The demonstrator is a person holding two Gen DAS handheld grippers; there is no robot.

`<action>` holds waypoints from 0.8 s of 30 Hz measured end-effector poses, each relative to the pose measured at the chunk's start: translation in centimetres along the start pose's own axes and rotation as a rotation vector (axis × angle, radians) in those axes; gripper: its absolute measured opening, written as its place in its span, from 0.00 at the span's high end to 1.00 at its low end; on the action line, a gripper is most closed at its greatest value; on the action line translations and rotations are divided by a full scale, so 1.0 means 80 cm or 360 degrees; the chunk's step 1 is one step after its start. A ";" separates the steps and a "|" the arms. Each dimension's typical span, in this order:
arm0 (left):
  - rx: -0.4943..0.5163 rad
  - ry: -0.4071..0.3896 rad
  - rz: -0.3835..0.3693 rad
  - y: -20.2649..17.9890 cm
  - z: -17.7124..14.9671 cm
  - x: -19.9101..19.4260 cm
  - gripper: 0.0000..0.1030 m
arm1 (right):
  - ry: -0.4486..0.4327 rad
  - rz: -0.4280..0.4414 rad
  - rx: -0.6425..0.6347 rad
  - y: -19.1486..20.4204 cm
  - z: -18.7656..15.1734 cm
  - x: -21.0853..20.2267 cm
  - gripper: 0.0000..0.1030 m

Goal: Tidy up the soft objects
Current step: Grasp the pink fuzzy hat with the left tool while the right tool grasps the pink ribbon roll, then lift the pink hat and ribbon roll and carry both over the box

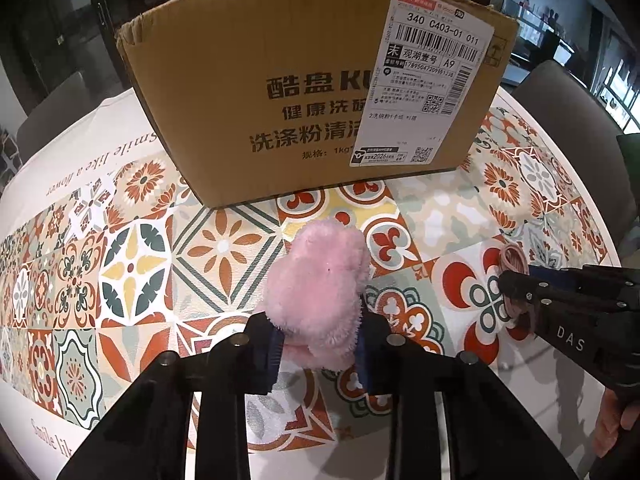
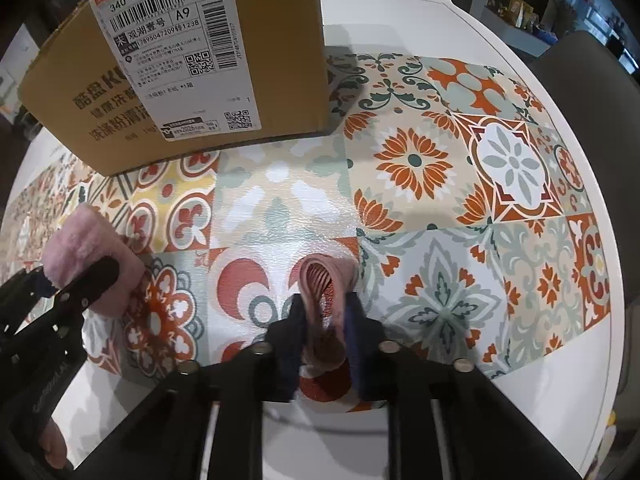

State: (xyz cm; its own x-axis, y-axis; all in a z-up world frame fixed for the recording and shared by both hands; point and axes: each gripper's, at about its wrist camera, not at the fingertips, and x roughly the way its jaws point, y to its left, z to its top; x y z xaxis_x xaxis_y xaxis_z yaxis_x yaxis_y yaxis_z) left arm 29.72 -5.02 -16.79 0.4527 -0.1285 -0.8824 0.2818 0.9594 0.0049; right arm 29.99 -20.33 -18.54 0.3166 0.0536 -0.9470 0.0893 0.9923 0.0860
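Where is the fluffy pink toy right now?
The fluffy pink toy sits pinched in the left gripper on the patterned tablecloth, just in front of the cardboard box. The right gripper is to its right.

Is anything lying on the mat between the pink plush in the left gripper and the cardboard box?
No. In the left wrist view, only bare patterned mat lies between the pink plush and the cardboard box.

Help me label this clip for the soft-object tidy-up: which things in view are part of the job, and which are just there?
Part of the job:
- fluffy pink toy, clamped in the left gripper
- pink ribbed fabric piece, clamped in the right gripper
- cardboard box, the likely container

Just there:
- patterned mat
- white table
- grey chair
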 end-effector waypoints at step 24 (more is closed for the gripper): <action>-0.0121 -0.0227 -0.0120 -0.003 0.001 -0.099 0.74 | -0.0289 0.0151 -0.0047 0.007 0.003 -0.097 0.90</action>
State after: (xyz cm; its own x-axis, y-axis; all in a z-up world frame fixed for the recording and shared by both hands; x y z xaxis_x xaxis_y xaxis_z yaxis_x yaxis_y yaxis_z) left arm 26.15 -4.22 -9.79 0.5498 -0.2302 -0.8030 0.2572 0.9612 -0.0995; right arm 27.76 -20.21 -11.05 0.4874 0.1284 -0.8637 0.0240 0.9868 0.1603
